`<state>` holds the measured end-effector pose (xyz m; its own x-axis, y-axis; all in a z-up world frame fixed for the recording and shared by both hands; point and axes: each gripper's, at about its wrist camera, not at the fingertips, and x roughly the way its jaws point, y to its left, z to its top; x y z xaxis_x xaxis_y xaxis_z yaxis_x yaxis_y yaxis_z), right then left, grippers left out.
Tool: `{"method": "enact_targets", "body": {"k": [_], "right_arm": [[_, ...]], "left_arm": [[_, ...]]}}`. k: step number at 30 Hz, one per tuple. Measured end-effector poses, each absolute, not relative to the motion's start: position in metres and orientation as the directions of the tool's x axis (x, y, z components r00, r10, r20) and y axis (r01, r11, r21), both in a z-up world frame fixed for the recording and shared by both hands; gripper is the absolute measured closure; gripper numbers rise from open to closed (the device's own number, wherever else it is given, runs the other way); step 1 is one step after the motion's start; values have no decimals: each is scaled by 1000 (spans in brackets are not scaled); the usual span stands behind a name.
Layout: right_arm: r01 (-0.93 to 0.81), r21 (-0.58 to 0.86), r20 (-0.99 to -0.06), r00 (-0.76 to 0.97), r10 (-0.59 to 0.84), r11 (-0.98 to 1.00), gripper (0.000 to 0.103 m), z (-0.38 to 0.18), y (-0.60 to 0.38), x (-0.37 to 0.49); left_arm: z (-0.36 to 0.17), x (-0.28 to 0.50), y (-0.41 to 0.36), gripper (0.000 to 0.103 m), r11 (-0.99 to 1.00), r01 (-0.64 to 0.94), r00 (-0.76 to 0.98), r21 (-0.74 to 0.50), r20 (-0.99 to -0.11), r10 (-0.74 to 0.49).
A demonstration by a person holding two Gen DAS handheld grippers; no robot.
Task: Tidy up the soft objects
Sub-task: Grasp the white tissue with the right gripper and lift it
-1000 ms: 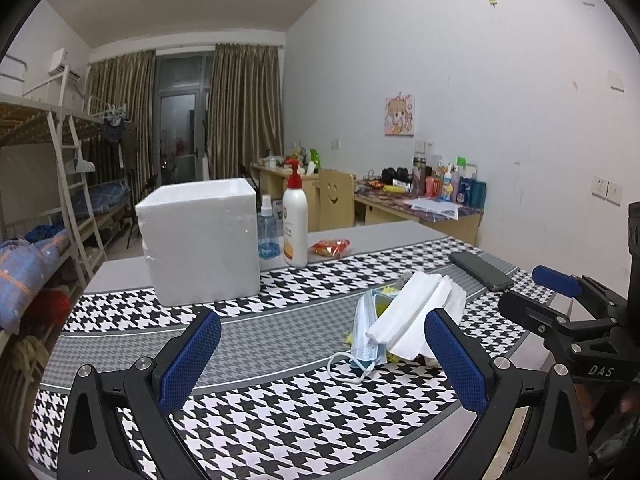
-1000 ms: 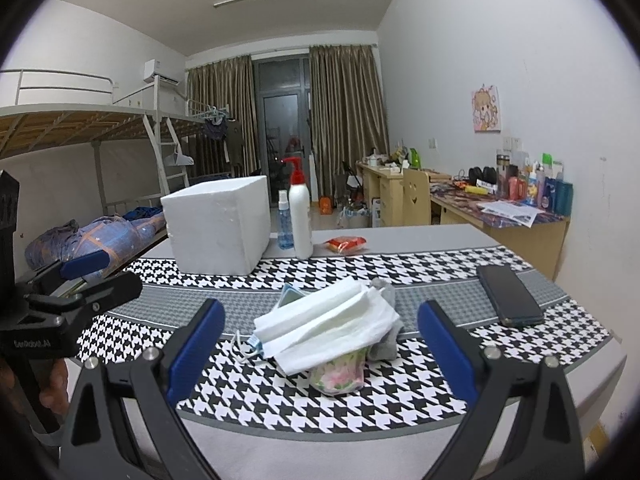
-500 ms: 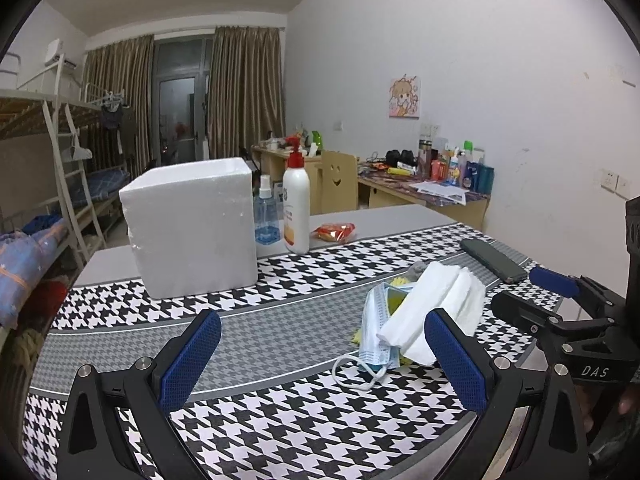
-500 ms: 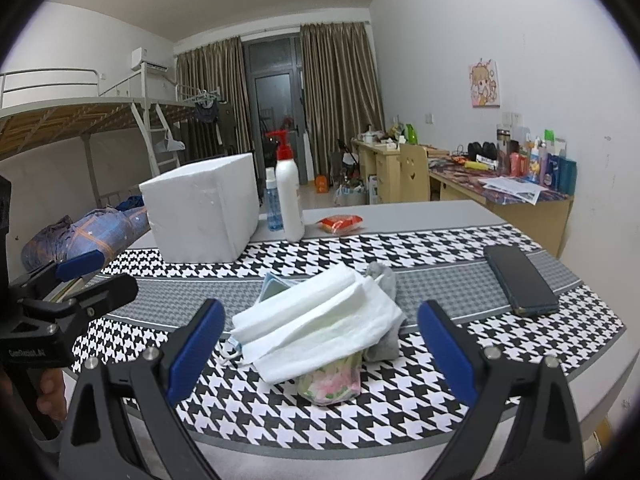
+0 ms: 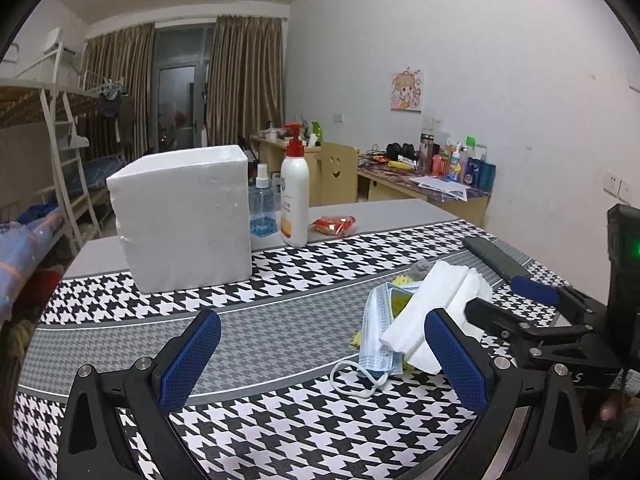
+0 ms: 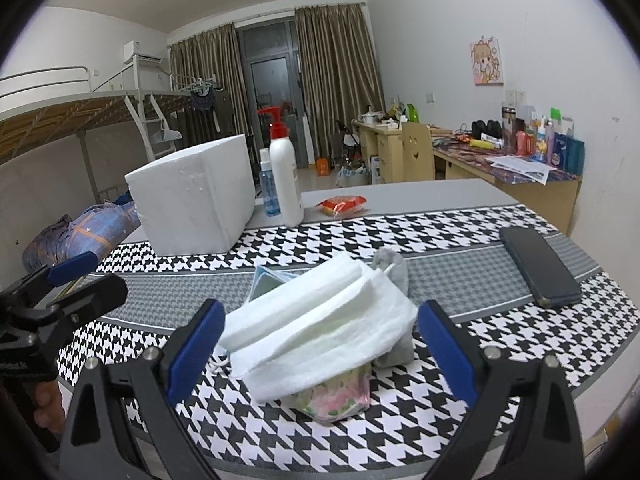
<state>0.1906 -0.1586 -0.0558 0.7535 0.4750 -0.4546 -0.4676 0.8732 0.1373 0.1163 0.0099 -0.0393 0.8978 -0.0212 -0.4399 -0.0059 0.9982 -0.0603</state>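
- Foam box (image 6: 196, 196) stands at the table's (image 6: 440, 196) far left; its contents cannot be seen.
- Towel (image 6: 320, 324) tops the near pile over a mask (image 5: 378, 332), long axis left-near to right-far.
- Left gripper (image 5: 320, 364) and right gripper (image 6: 318, 350): both wide, empty.

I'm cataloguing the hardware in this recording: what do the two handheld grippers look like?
Both are matte black, angular frames studded with silver bolts. The left gripper and right gripper each carry two fingers faced with textured blue pads. Seen from the left camera, the right unit's body shows white lettering, partly cut off, and a lit green indicator. No cables or sleeves are clearly visible.
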Motion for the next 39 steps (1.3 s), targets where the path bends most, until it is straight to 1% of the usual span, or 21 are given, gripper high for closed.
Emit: {"method": "enact_targets", "body": {"k": [5,12,14,16,17,19,20,21,22,26,28,32,33,34,36,37,39], "right_arm": [[-468,128,-486,739,467,874,4,-61,-153,199],[-460,154,-520,715,467,875,5,-68,-150,210],[-462,161,-532,704,470,872,10,-71,-148,214],[-472,163,-544,689,478,866,19,-73,-147,216],[-474,167,-552,682,480,865,21,-74,-146,216],[-476,175,-565,668,484,862,34,-76,-144,218],[-477,182,-571,661,487,860,38,-78,-145,219],[-476,186,-573,658,489,859,46,-78,-145,220],[-473,191,-573,658,489,860,52,-78,-147,221],[-466,208,-554,668,497,860,65,-75,-153,220],[-463,215,-543,675,499,860,74,-71,-158,220],[-474,226,-514,684,518,851,78,-64,-164,217],[-476,229,-503,689,522,849,80,-61,-166,216],[-479,232,-496,690,527,846,87,-59,-167,215],[-486,251,-472,694,544,837,88,-54,-173,213],[-486,253,-465,697,546,837,92,-52,-175,212],[-485,250,-456,705,544,838,94,-50,-178,211]], "left_arm": [[-43,121,13,1,998,-11,889,-64,-457,-19],[-51,131,15,1,997,-11,876,-78,-481,-27],[-53,133,16,1,996,-10,872,-87,-488,-34],[-54,135,15,1,996,-3,870,-92,-491,-43],[-55,136,14,1,996,1,868,-90,-495,-45],[-56,138,13,1,996,5,864,-89,-501,-49],[-57,139,12,1,996,8,862,-88,-504,-52],[-57,140,11,1,996,12,861,-87,-506,-55],[-58,140,10,1,996,14,860,-85,-508,-56],[-58,144,6,1,997,22,855,-80,-515,-60],[-59,146,4,1,997,21,851,-78,-521,-58],[-59,150,0,1,997,29,847,-72,-528,-63],[-60,151,-1,1,997,33,846,-71,-530,-66],[-60,152,-2,1,997,37,844,-70,-532,-69],[-60,153,-6,1,996,49,842,-71,-533,-80],[-61,153,-8,1,996,57,842,-71,-533,-86],[-62,155,-11,1,995,70,839,-71,-536,-97]]}}
